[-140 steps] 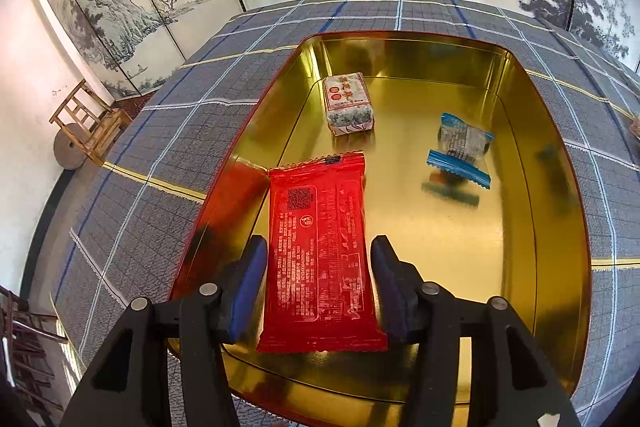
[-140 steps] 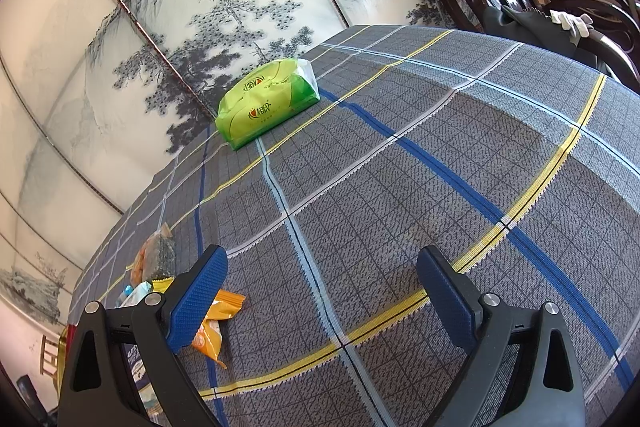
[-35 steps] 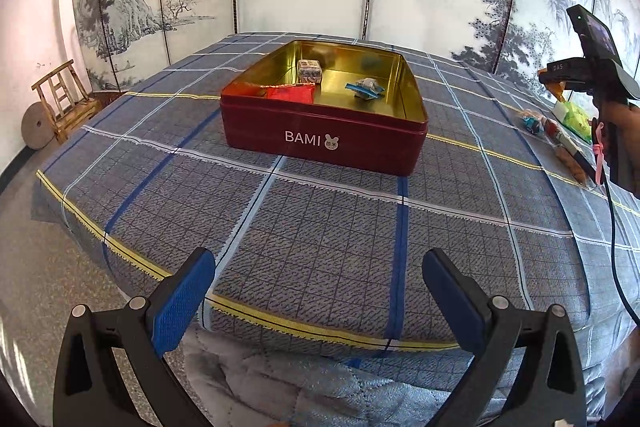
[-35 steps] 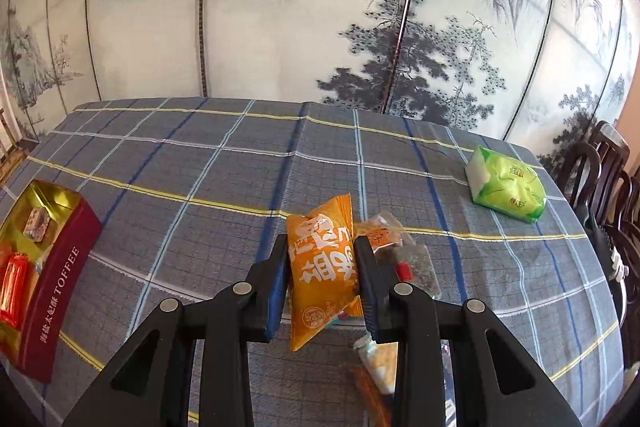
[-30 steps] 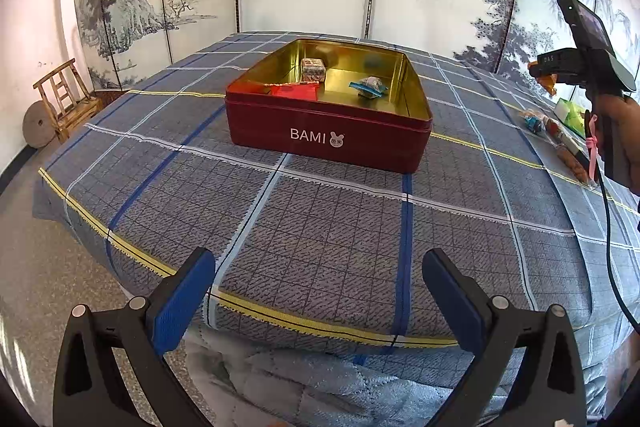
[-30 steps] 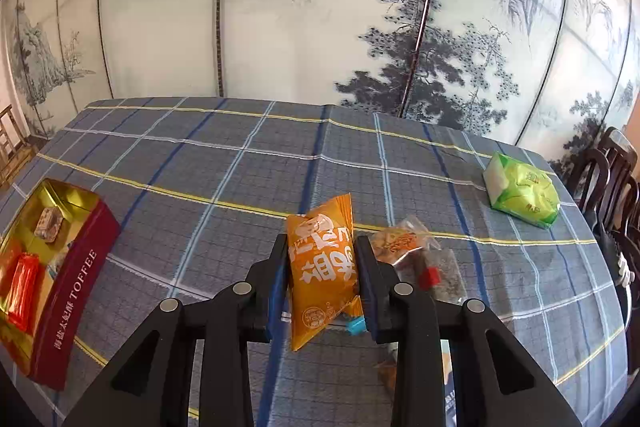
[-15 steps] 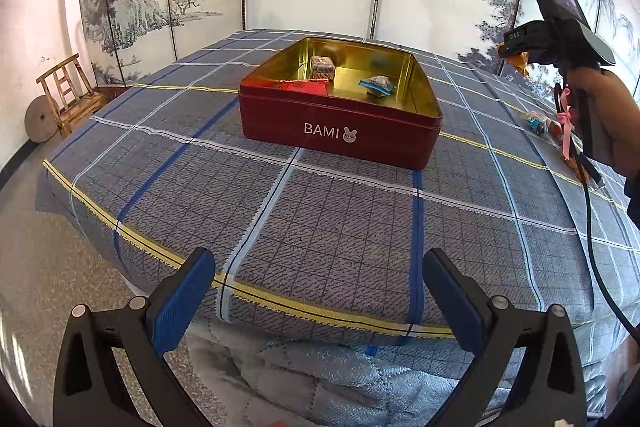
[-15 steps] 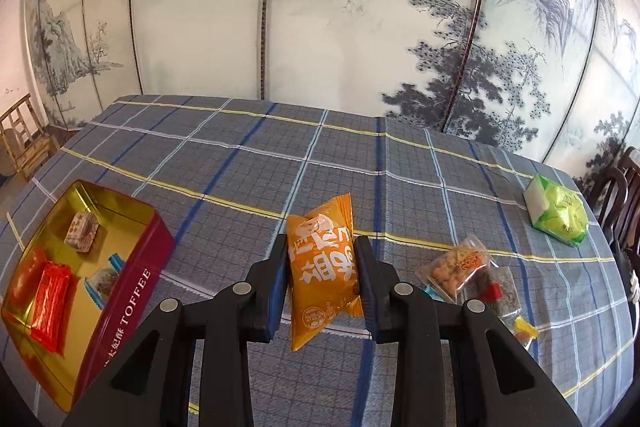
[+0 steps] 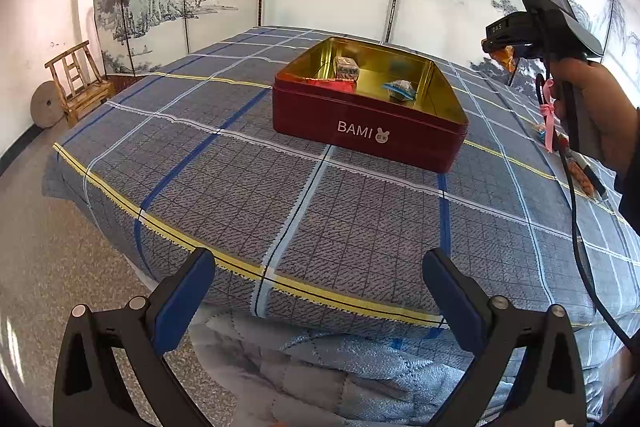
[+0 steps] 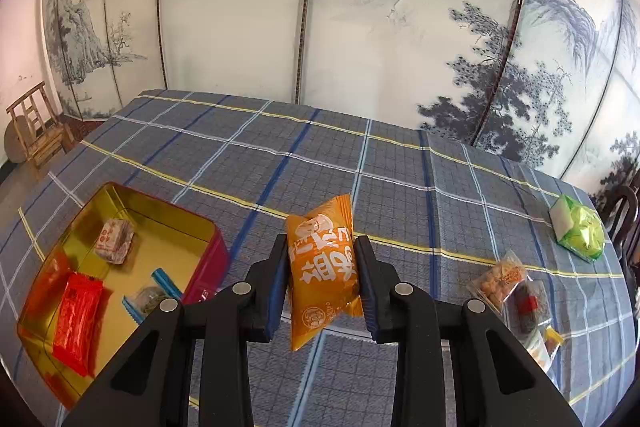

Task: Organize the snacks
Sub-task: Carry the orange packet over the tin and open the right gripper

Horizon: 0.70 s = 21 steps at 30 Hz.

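Observation:
My right gripper (image 10: pixel 322 259) is shut on an orange snack packet (image 10: pixel 322 275), held in the air above the checked tablecloth, just right of the red tin (image 10: pixel 214 259). The tin, gold inside, holds a red packet (image 10: pixel 78 315), a small wrapped block (image 10: pixel 116 241) and a blue-ended sweet (image 10: pixel 150 297). In the left wrist view the same tin (image 9: pixel 368 129) marked BAMI sits mid-table, and the right gripper (image 9: pixel 502 51) is seen from the side in a hand (image 9: pixel 596 103) at the right. My left gripper (image 9: pixel 316 291) hangs open over the table's near edge, nothing between its fingers.
Loose snack packets (image 10: pixel 508 279) lie on the cloth at the right, with a green pack (image 10: pixel 580 233) farther back. A painted folding screen stands behind the table. A small wooden chair (image 9: pixel 78 83) and a stone disc stand on the floor at the left.
The right gripper has carried the orange packet leftwards, so the tin now lies close on its left and the loose snacks far right. The left gripper has barely shifted.

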Available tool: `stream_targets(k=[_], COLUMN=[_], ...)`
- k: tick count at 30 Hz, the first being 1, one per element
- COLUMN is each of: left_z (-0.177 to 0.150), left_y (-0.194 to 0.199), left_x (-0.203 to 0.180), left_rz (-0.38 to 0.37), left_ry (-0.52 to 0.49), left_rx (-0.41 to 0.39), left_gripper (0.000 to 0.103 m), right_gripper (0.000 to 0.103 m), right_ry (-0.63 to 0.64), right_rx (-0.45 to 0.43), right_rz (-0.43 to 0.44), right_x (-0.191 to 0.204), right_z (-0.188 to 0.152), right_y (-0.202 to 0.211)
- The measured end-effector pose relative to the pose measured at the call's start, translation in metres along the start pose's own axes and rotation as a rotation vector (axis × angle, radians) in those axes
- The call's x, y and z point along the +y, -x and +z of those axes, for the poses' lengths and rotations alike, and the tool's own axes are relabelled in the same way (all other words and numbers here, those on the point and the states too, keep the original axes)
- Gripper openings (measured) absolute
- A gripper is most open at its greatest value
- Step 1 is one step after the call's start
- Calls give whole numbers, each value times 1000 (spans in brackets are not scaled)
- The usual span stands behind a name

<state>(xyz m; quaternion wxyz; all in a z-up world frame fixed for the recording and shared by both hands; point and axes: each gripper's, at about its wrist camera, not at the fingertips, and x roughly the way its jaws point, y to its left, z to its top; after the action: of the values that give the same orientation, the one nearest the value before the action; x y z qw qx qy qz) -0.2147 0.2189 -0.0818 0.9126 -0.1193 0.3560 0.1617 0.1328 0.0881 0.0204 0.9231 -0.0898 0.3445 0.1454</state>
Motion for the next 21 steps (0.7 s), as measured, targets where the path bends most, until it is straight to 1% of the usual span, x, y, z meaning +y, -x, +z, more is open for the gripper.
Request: stream_targets(k=[12,21], left_z=[-4,-4], left_y=[3,4], left_x=[16,24], left_rz=[10,19], left_ry=[32,57], left_rx=[1,1], left_gripper=[103,103], right_gripper=[33,34], right_ry=[50,68], right_rx=[-6,4], right_rz=[57,134], right_x=[50,83], right_z=[6,3], right_y=[8,17])
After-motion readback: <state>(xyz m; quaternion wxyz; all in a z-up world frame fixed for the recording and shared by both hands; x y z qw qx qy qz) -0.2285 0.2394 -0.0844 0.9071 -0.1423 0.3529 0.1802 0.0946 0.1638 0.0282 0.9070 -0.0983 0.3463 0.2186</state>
